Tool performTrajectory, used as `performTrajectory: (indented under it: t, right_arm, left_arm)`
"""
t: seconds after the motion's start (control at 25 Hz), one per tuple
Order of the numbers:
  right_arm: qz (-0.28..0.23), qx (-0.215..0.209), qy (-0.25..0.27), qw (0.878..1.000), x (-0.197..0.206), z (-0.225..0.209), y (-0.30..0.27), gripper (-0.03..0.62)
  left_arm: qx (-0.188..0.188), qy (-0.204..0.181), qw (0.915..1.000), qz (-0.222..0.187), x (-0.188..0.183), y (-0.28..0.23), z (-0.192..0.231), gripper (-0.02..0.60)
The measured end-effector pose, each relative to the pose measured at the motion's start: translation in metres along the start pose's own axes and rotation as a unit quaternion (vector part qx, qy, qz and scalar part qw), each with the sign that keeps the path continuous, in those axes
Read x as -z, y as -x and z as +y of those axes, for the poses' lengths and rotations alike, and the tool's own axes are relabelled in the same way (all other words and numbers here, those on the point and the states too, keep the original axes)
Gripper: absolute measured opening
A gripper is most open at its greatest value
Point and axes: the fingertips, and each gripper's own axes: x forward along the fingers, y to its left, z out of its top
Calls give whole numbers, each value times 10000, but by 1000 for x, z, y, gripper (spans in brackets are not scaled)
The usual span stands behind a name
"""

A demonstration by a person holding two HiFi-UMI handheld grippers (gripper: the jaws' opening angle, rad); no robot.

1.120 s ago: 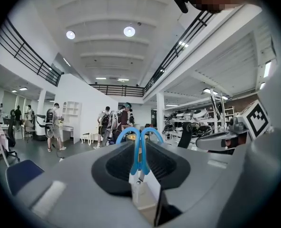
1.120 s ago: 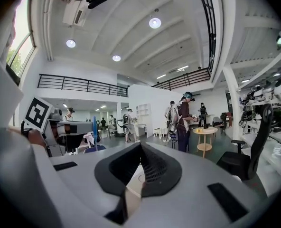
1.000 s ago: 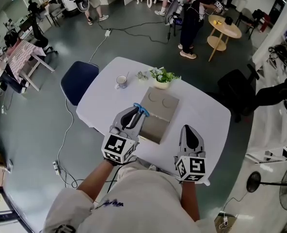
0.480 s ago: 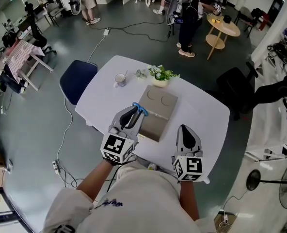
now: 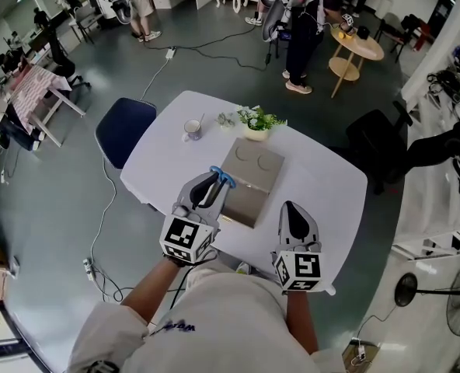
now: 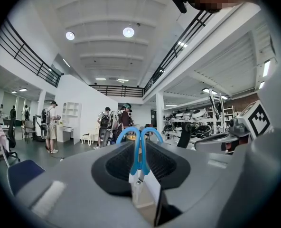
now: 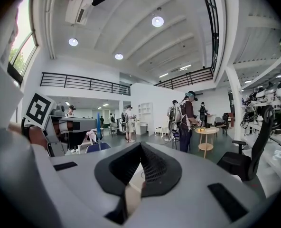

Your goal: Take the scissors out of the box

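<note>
Left claw [image 5: 213, 183] clamped on blue-handled scissors [image 6: 140, 146], held above box [image 5: 255, 169]; right claw [image 5: 294, 214] together, empty. Removal looks essentially done.

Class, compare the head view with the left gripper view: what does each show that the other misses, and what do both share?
Head view only: the white table seen from above, with the grey box and a cup on it. Left gripper view only: the ceiling lights and the balcony railing. Both: the blue-handled scissors clamped in the left claw, handles sticking out past its tips.
</note>
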Motion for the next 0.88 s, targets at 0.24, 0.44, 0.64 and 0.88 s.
performTrajectory:
  t: [0.24,0.44,0.64,0.88]
  right_arm:
    - [-7,1,-16,10000,-1,-1,1,5]
    - [-2,-25,-19,10000,0,-1,1,5]
    - [18,-24,-31,10000,2,-2,0,5]
    - [33,-43,-30,10000,1,-1,2,5]
  left_arm:
    - [-16,-12,10000,-2,-1,1,0,84]
    - [-1,-1,10000,-8,-1,-1,-2,84]
    - [-5,24,10000,-16,-2,-1,-2,84]
    - [-16,33,10000,20,-1,1,-3,84]
